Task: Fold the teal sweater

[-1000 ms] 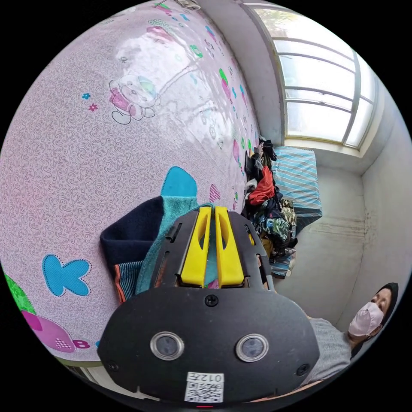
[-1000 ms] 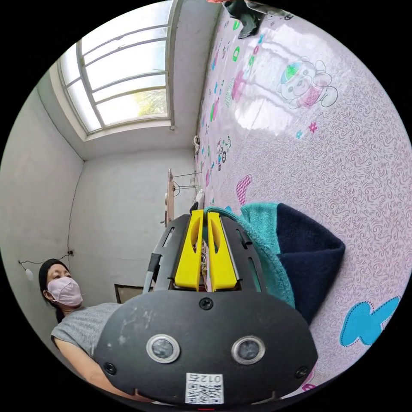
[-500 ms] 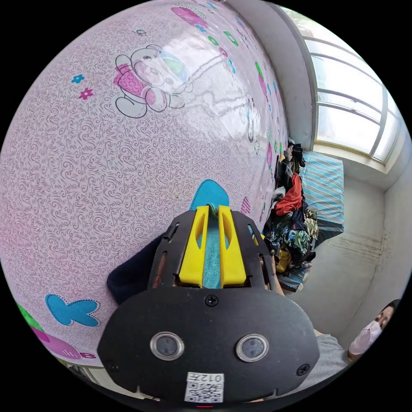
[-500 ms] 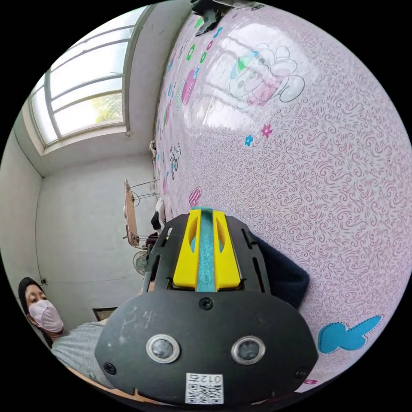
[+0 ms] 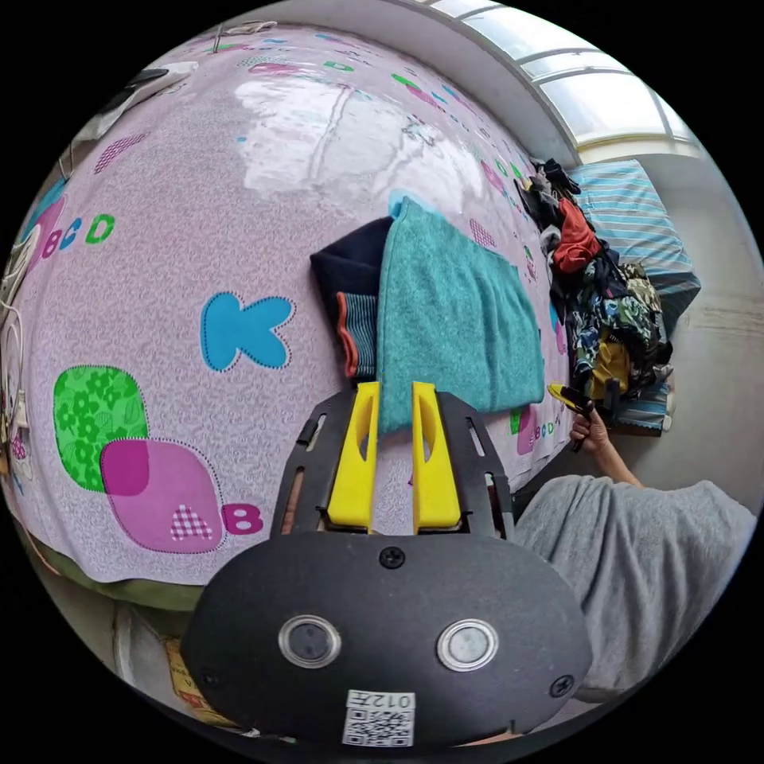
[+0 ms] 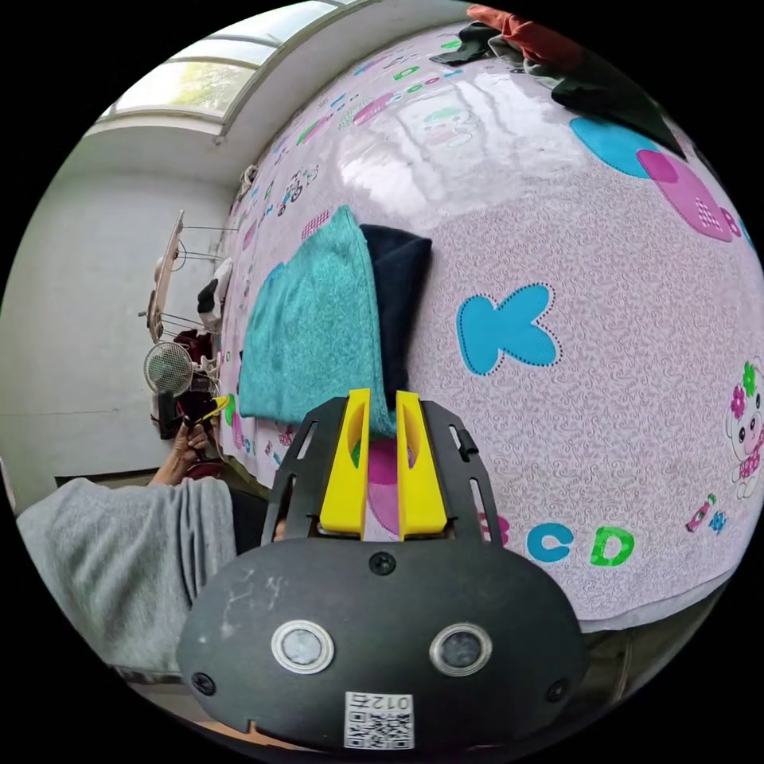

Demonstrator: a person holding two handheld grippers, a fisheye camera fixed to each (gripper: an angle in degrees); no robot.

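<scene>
While the sweater (image 5: pixel 458 318) lies flat on the patterned pink surface (image 5: pixel 175 239) as a teal rectangle, both of your tools sit at its near edge with nothing in them. Your left gripper (image 5: pixel 395 422) has its yellow jaws parted, a near corner of the teal cloth showing in the gap between the tips, but neither jaw presses on it. Your right gripper (image 6: pixel 382 430) is parted the same way in the right gripper view, the other near corner of the sweater (image 6: pixel 314 326) just past its tips and the surface (image 6: pixel 605 414) bare between the jaws.

A navy part with a striped cuff (image 5: pixel 356 322) pokes out from under the teal panel along one long side, toward the blue letter K (image 5: pixel 243 330). In the left gripper view you can also see your other hand (image 5: pixel 589 426) at the far near corner, and a heap of clothes (image 5: pixel 605 302) stands well apart at the end of the surface.

You look to be at the tail of a fold: the panel is laid over and let go, and the bundle reads as neat except for that navy strip. Whether one more fold is wanted I can't tell. If it is, you need to close each pair of jaws on a near corner, taking all layers together, and carry them toward the far edge evenly so the stack doesn't skew. If not, tuck the navy edge under and smooth the top.
</scene>
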